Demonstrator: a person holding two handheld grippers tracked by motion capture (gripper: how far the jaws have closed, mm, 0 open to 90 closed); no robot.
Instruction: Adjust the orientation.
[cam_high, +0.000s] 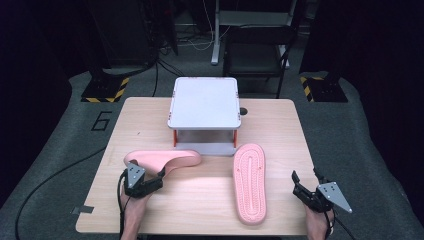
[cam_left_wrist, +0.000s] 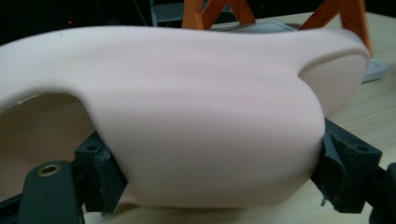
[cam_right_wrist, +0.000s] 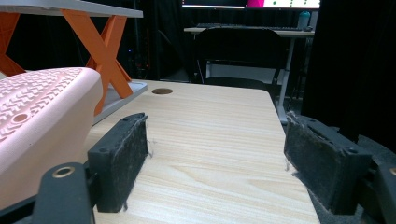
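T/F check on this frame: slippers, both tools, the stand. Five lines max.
1. The left tool has the strap of the pink foam slipper lying on its side between its jaws. True.
2. The right tool grips the other pink slipper. False: it is open over bare table, beside that slipper.
3. That slipper lies sole up. True.
4. Both slippers sit on the white stand with orange legs. False: both lie on the wooden table.

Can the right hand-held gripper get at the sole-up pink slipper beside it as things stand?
Probably yes: the right hand-held gripper stands open beside the pink slipper, with bare table between them.
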